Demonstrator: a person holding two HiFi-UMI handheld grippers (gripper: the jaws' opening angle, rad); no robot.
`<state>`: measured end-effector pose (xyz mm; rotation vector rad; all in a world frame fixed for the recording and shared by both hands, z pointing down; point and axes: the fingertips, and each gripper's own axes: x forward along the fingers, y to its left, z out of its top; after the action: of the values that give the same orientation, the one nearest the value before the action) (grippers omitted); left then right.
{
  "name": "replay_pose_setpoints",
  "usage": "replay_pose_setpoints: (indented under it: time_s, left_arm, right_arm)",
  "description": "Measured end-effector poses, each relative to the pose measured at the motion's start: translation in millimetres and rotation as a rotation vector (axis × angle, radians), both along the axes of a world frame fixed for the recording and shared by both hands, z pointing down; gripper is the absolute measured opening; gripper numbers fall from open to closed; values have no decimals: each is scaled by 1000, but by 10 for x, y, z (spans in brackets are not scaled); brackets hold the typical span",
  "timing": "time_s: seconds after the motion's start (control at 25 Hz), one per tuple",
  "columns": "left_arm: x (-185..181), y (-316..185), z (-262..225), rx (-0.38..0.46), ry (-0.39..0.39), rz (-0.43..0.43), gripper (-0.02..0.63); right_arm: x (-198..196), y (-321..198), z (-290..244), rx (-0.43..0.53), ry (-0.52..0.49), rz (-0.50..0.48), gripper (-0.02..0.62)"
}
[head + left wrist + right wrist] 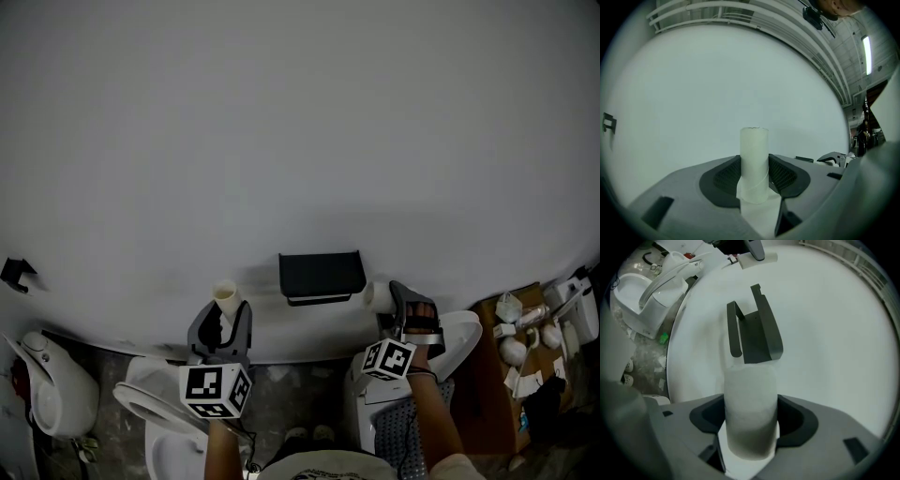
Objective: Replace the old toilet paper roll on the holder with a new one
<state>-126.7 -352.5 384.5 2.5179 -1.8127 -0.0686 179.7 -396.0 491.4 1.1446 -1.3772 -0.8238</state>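
A black paper holder is fixed to the white wall, and no roll hangs on it. To its left, my left gripper is shut on a thin, nearly used-up roll. That roll stands upright between the jaws in the left gripper view, with a loose tail of paper at its base. To the right of the holder, my right gripper is shut on a thicker white roll. In the right gripper view this new roll sits just short of the holder, which appears turned on its side.
A white toilet stands at the lower left, an open toilet seat below my left gripper and another toilet by my right arm. A cardboard box of small white items lies at the right. A black hook sticks from the wall at left.
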Motion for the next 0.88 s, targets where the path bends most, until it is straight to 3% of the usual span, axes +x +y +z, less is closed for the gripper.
replay_pose_setpoints:
  time_s: [0.4,0.88]
  left_arm:
    - [-64,80,-18,1,-2,-12,183]
    - [-429,256,57,-18,-24,-111,183]
  right_arm:
    - [-254,-89,108,-9,66,-63,304]
    - [-655,-154,313,-2,84,-121,304]
